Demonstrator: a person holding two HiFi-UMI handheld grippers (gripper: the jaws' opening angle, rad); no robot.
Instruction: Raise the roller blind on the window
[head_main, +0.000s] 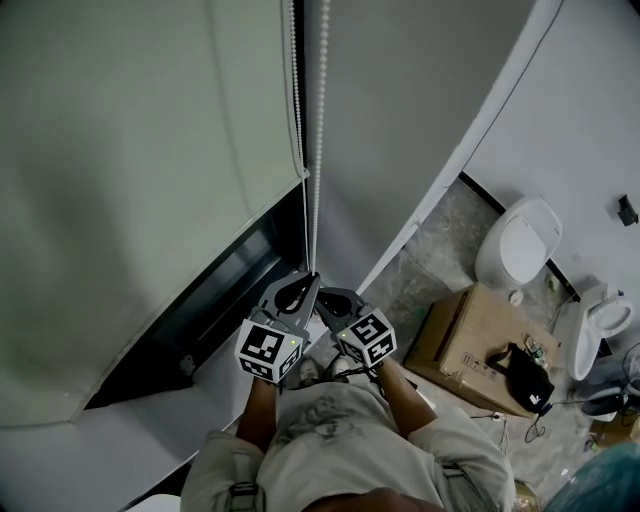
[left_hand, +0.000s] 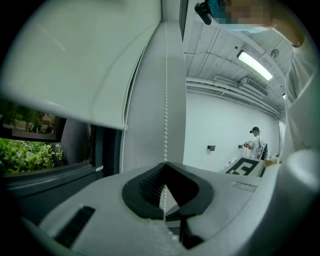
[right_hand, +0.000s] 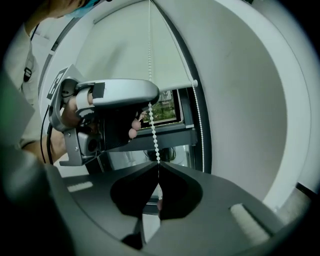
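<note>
With jaws closed, pinching the thin white beaded cord (head_main: 319, 140) in both the left gripper (left_hand: 164, 166) and the right gripper (right_hand: 158, 166) at frame centre, leaving the pale grey fabric roller blind (head_main: 130, 180) hanging at upper left.

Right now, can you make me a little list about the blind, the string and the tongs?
blind: partly down, with a strip of window showing under it
bead string: two strands hang beside the blind
left tongs: shut on the strand farther from the blind
right tongs: shut on the same strand, just below the left tongs
job: blind not fully raised yet
</note>
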